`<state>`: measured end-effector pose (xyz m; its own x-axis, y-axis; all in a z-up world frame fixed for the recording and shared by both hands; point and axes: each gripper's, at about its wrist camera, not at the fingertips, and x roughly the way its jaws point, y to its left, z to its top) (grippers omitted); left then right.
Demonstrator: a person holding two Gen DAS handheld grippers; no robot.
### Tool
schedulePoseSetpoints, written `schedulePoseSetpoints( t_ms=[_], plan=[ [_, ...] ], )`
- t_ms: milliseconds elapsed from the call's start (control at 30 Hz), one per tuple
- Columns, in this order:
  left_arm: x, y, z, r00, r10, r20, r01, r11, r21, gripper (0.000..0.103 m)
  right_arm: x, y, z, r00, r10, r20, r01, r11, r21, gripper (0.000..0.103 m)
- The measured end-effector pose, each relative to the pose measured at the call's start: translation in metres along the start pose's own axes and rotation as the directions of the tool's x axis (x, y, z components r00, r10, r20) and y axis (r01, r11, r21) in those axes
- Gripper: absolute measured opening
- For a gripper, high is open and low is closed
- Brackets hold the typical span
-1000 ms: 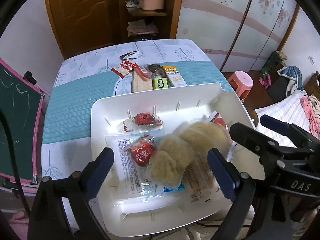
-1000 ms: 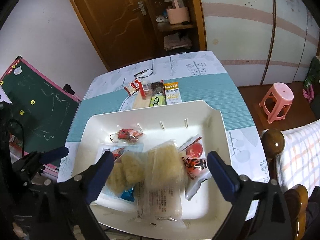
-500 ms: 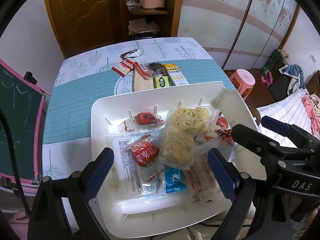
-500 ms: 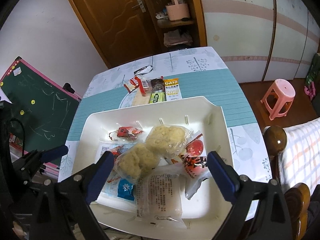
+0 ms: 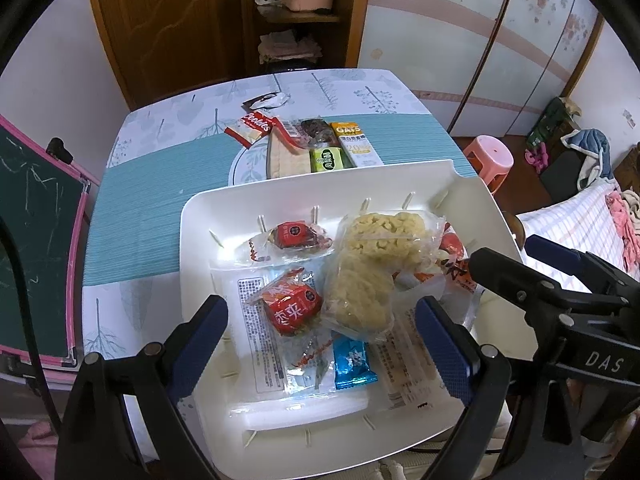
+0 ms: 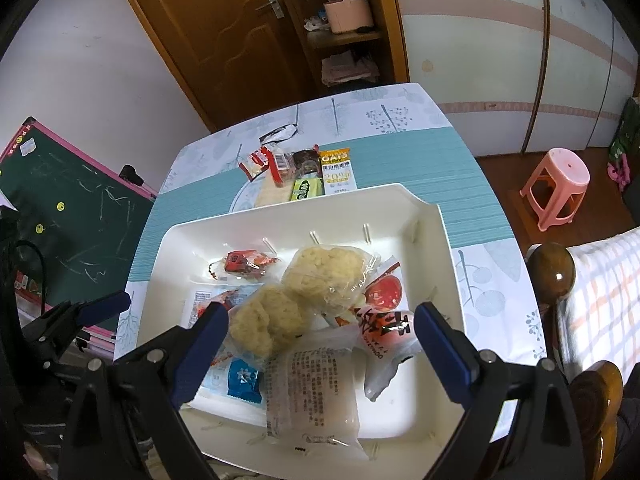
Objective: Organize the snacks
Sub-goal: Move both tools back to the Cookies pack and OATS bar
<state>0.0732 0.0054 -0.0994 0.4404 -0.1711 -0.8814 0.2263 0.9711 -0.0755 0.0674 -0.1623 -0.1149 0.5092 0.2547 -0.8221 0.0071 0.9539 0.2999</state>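
Left gripper: jaws spread, holding nothing.
Right gripper: jaws spread too.
White plastic tray: clear packet of yellow puffed cakes atop other wrapped snacks.

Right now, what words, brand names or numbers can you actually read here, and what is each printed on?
"Cookies": red and white packet on the table.
"OATS": yellow and white bar box behind the white tray.
"20": same box, partly legible.
"DAS": right gripper's black body, seen from the left wrist camera.
Chinese characters on the red snack packs: not legible to me.
Fine print on clear wrappers: too small.
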Motion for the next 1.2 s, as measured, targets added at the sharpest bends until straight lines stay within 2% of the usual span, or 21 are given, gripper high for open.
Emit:
schedulePoseSetpoints(
  t_ms=[100, 267, 500, 700, 833, 933, 1033, 1133, 1200],
  plan=[
    [0.000, 0.002, 0.004, 1.000, 0.011, 0.008, -0.011, 1.000, -0.001, 0.094, 0.000, -0.002, 0.003, 1.000, -0.011, -0.008, 0.011, 1.000, 0.012, 0.095],
    [-0.010, 0.012, 0.017, 0.997, 0.029, 0.074, -0.027, 0.999, -0.021, 0.094, -0.003, -0.009, 0.016, 1.000, -0.026, 0.005, 0.026, 1.000, 0.018, 0.095],
    [-0.019, 0.042, 0.056, 0.987, 0.080, 0.139, -0.073, 0.996, -0.058, 0.094, -0.004, -0.001, 0.046, 0.981, -0.190, 0.050, 0.194, 0.975, -0.111, 0.095],
    [-0.016, 0.060, 0.102, 0.978, 0.128, 0.164, -0.126, 0.992, -0.023, 0.094, 0.000, 0.010, 0.085, 0.955, -0.273, 0.112, 0.291, 0.934, -0.208, 0.095],
    [-0.003, 0.064, 0.134, 0.967, 0.171, 0.187, -0.184, 0.981, 0.054, 0.094, 0.009, 0.015, 0.114, 0.959, -0.259, 0.117, 0.279, 0.932, -0.231, 0.095],
    [0.017, 0.065, 0.155, 0.971, 0.169, 0.168, -0.191, 0.973, 0.129, 0.094, 0.026, 0.018, 0.136, 0.968, -0.236, 0.086, 0.250, 0.937, -0.243, 0.095],
    [0.051, 0.069, 0.178, 0.981, 0.159, 0.109, -0.179, 0.961, 0.212, 0.094, 0.053, 0.019, 0.156, 0.976, -0.217, 0.022, 0.215, 0.945, -0.247, 0.095],
    [0.085, 0.074, 0.197, 0.990, 0.137, 0.040, -0.142, 0.950, 0.278, 0.094, 0.089, 0.014, 0.175, 0.977, -0.199, -0.076, 0.177, 0.958, -0.226, 0.094],
    [0.108, 0.080, 0.208, 0.989, 0.146, 0.007, -0.142, 0.944, 0.297, 0.094, 0.116, 0.008, 0.183, 0.971, -0.194, -0.141, 0.164, 0.965, -0.205, 0.088]
  ],
)
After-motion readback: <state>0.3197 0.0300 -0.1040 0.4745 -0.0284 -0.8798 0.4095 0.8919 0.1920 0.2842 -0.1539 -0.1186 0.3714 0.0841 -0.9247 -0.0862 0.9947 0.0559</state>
